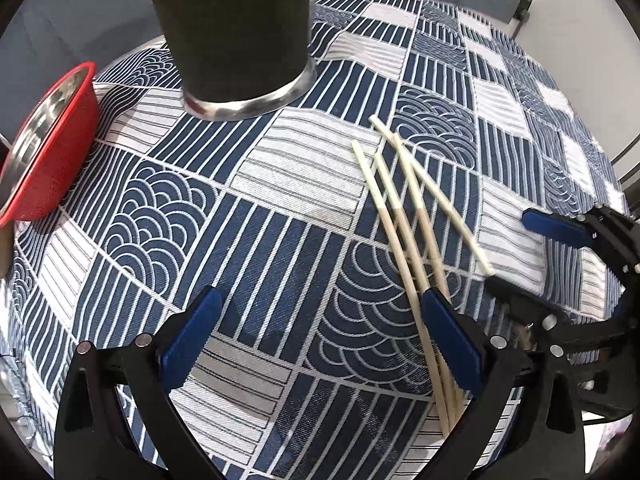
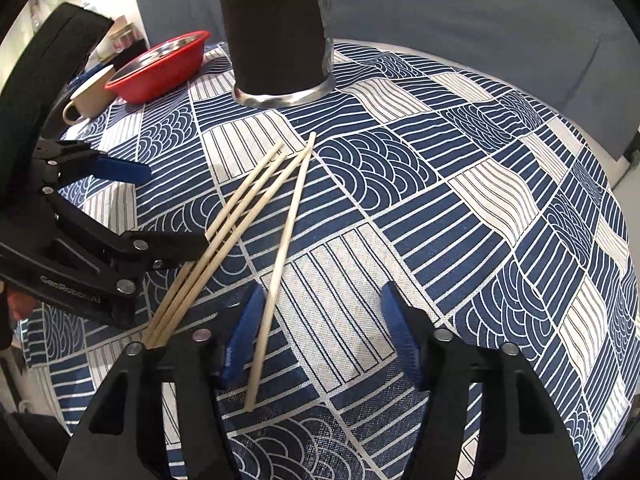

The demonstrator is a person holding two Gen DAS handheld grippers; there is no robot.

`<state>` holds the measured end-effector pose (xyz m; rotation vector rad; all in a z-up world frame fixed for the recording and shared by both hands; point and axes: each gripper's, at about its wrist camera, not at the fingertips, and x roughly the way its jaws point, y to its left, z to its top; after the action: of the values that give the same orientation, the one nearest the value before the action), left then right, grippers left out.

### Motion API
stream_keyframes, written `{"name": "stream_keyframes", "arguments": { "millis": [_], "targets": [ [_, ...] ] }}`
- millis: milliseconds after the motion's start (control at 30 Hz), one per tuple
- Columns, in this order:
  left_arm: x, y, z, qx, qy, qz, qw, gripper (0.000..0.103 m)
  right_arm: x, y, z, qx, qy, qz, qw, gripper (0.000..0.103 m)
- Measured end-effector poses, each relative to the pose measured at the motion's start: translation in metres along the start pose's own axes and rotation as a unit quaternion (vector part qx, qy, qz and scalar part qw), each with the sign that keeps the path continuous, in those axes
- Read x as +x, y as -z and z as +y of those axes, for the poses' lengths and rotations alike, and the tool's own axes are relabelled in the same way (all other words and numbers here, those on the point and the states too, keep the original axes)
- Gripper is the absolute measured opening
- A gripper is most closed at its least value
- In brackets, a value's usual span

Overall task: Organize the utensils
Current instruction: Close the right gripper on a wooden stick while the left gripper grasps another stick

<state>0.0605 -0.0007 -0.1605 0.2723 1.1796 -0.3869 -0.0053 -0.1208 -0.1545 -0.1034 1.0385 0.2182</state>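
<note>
The chopsticks (image 2: pixel 256 204) lie loose on the patterned cloth of your counter (image 2: pixel 460 208), four pale sticks in all. Three of them run close together in a fan, their far tips spread toward the dark cup (image 2: pixel 276 28) and their near ends gathered under your right claw's left finger. The fourth chopstick (image 2: pixel 280 272) lies apart from that bundle, crossing toward it at the far end.

Your right claw (image 2: pixel 320 344) points steeply down at the cloth with its blue pads (image 2: pixel 240 336) standing apart. The single chopstick passes between them, right beside the left pad; the right pad is clear of it, so nothing is clamped. In the left wrist view that same claw (image 1: pixel 516 248) comes in from the right edge, one blue tip beyond the sticks and one dark finger near the outermost stick.

Your left claw (image 1: pixel 320 340) also hangs over the cloth with its pads (image 1: pixel 452 340) wide apart and nothing between them. Its right pad sits in front of the bundled chopsticks.

The dark cup, with its shiny metal base ring, stands upright beyond the chopstick tips, well apart from them. Farther to the left are a red bowl (image 2: pixel 160 68) with a metal inside and, just beside it, a cream mug (image 2: pixel 90 96).
</note>
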Motion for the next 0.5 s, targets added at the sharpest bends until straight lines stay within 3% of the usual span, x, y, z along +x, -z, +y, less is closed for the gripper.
{"name": "stream_keyframes", "arguments": {
  "millis": [67,233,333,500],
  "targets": [
    [0.001,0.0,-0.004,0.01,-0.015,0.006,0.9998,0.099,0.0,-0.002,0.001,-0.003,-0.002,0.006,1.0,0.047],
    [0.002,-0.003,-0.004,-0.004,-0.016,0.018,0.9997,0.097,0.0,-0.007,0.003,-0.004,0.001,0.019,1.0,0.017],
    [0.001,-0.004,-0.003,-0.006,-0.016,0.02,0.9997,0.088,0.001,-0.01,-0.001,-0.001,0.006,0.028,1.0,0.006],
    [-0.006,-0.001,0.009,-0.008,-0.015,0.023,0.9996,0.065,0.003,-0.013,-0.01,0.013,-0.001,0.039,0.999,0.004]
  ]
}}
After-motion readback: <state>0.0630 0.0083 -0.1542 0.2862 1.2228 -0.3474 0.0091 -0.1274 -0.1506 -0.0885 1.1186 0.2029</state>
